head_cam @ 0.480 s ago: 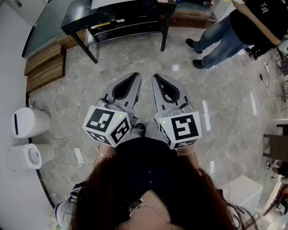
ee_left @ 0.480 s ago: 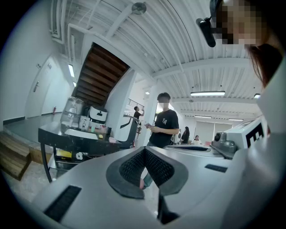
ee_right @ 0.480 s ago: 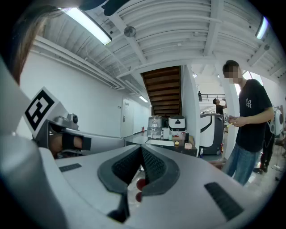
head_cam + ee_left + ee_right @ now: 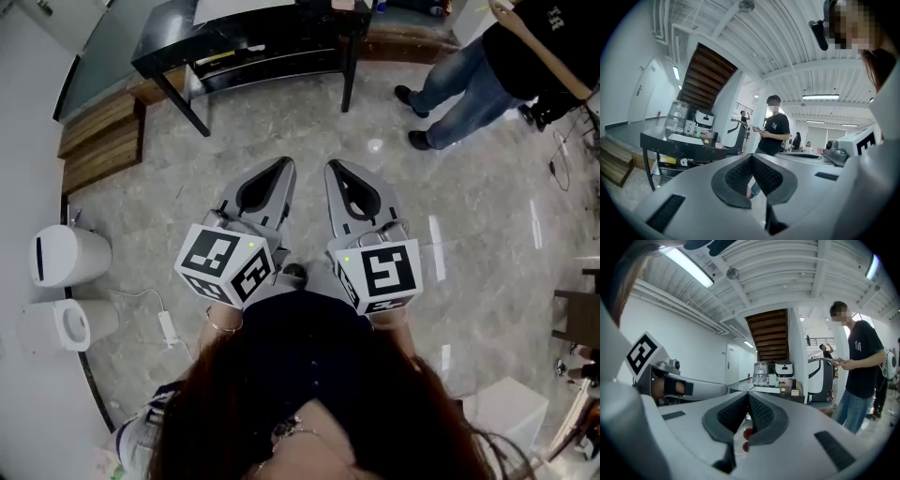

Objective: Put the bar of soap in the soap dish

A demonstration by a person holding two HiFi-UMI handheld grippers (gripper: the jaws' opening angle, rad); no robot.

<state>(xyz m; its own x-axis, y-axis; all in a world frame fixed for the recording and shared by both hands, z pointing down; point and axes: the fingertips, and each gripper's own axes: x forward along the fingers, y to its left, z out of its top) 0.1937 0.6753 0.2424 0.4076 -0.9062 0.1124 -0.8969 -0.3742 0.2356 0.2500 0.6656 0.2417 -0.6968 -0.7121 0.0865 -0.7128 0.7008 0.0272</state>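
Observation:
My left gripper (image 4: 283, 165) and right gripper (image 4: 331, 168) are held side by side at waist height over the marble floor. Both point level toward a black table (image 4: 244, 42). In the left gripper view the left gripper (image 4: 751, 157) has its ribbed pads pressed together with nothing between them. The right gripper (image 4: 748, 394) is shut and empty too. Small items stand on the table (image 4: 689, 140), among them a clear jar and a white appliance (image 4: 783, 369). From here I cannot make out a bar of soap or a soap dish.
A person in jeans and a black shirt (image 4: 469, 84) stands right of the table, looking at a phone. Two white bins (image 4: 66, 253) and a cable with a plug strip (image 4: 167, 323) lie at the left. Wooden steps (image 4: 98, 141) sit left of the table.
The floor and table have slid slightly down in the head view. Both grippers stay shut and side by side.

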